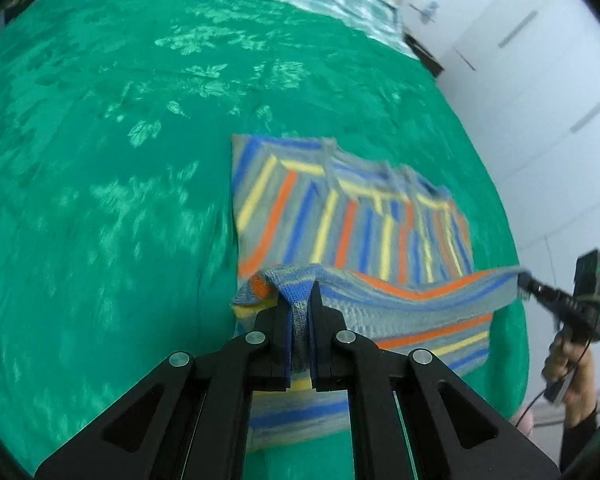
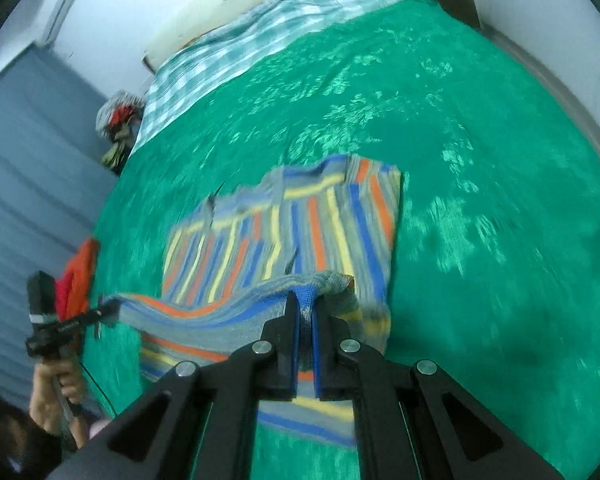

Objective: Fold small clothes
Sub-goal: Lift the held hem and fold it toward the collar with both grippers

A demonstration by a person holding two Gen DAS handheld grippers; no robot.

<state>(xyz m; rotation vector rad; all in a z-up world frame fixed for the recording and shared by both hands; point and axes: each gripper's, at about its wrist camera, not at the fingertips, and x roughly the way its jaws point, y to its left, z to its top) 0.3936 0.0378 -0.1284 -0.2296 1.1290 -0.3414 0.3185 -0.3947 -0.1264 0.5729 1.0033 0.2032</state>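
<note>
A striped knit garment, grey with blue, yellow and orange stripes, lies on the green bedspread. Its near hem is lifted off the bed and stretched between my two grippers. My left gripper is shut on the hem's left corner. My right gripper is shut on the hem's other corner; it also shows in the left wrist view, at the far right. The garment also shows in the right wrist view, with the left gripper at the hem's far end.
A green-and-white checked sheet covers the head of the bed. Red and orange clothes lie at the bed's left edge, and a pile of clothes sits by the grey curtain. A white wardrobe stands to the right.
</note>
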